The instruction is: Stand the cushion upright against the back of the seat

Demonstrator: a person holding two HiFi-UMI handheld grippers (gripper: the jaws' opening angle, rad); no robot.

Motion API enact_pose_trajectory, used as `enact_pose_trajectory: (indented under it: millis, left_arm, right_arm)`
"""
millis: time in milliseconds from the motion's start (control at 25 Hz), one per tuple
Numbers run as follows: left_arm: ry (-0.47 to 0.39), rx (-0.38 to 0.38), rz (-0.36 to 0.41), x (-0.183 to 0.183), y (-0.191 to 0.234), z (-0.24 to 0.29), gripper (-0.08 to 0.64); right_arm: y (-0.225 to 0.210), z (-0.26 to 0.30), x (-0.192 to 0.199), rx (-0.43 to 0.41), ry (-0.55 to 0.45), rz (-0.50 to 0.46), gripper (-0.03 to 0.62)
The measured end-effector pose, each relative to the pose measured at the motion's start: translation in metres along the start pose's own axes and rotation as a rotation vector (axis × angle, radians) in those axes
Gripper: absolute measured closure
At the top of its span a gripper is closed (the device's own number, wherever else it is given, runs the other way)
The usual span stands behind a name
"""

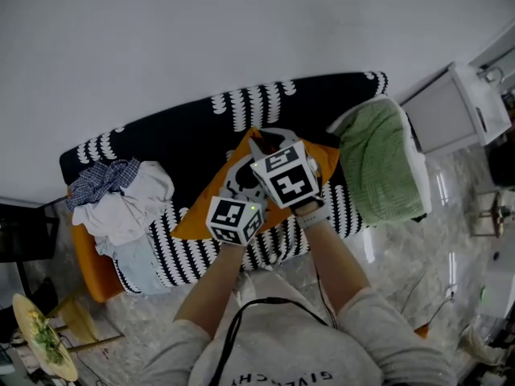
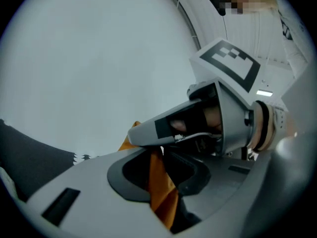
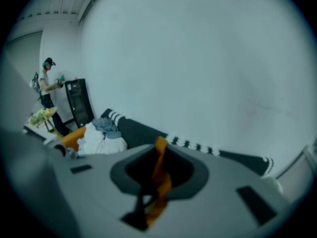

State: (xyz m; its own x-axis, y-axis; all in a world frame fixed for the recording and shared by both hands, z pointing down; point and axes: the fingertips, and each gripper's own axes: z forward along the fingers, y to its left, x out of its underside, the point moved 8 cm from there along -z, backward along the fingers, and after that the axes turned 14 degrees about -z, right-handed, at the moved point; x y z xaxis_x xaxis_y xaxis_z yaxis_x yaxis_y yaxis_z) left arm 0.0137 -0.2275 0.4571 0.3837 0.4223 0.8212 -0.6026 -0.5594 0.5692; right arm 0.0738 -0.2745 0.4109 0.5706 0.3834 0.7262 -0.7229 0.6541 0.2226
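An orange cushion (image 1: 199,213) lies tilted on the middle of the black-and-white sofa seat (image 1: 278,244), and both grippers hold its upper edge. My left gripper (image 1: 236,182) is shut on a fold of the orange fabric (image 2: 162,185), which runs up between its jaws. My right gripper (image 1: 269,141) sits just right of it and further back, also shut on the cushion's orange edge (image 3: 160,168). In the left gripper view the right gripper (image 2: 148,132) crosses close above the left jaws. The sofa back (image 1: 185,131) stands right behind the cushion.
A pile of white and checked clothes (image 1: 129,203) fills the sofa's left end. A green blanket (image 1: 382,159) is draped over its right arm. A white cabinet (image 1: 459,107) stands at the right and a plate of food (image 1: 44,336) at the lower left. A person (image 3: 47,81) stands far off.
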Motion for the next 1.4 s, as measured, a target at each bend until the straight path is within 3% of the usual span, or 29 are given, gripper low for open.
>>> enact_pose_trajectory:
  millis: [160,320,520,640,720,880,1000,1240,1400]
  left_arm:
    - [0.026,0.059,-0.016,-0.001,-0.007,-0.004,0.469]
    - [0.061,0.109,-0.008,0.002,-0.011,-0.010,0.426]
    - [0.081,0.173,0.072,0.002,-0.017,-0.019,0.385]
    - [0.075,0.182,0.116,0.006,-0.015,-0.042,0.385]
    - [0.073,0.119,0.103,0.014,0.000,-0.065,0.385]
    - [0.116,-0.120,0.113,0.035,0.049,-0.116,0.383]
    - [0.161,-0.289,0.135,0.052,0.083,-0.156,0.329]
    - [0.177,-0.570,-0.015,0.078,0.140,-0.219,0.296]
    - [0.174,-0.646,-0.170,0.095,0.160,-0.235,0.284]
  right_arm:
    - [-0.009,-0.008,0.007,-0.024,-0.038,0.024,0.517]
    - [-0.003,-0.011,0.009,-0.012,-0.035,-0.012,0.517]
    - [-0.007,-0.013,0.013,0.010,-0.023,-0.022,0.517]
    - [-0.018,-0.016,0.022,0.054,0.034,-0.044,0.536]
    - [-0.028,-0.019,0.031,0.080,0.072,-0.054,0.539]
    - [-0.050,-0.022,0.048,0.153,0.151,-0.123,0.540]
    - [-0.060,-0.020,0.062,0.195,0.206,-0.184,0.540]
    - [-0.078,-0.017,0.094,0.230,0.267,-0.247,0.540]
    - [-0.094,-0.020,0.117,0.248,0.292,-0.222,0.540]
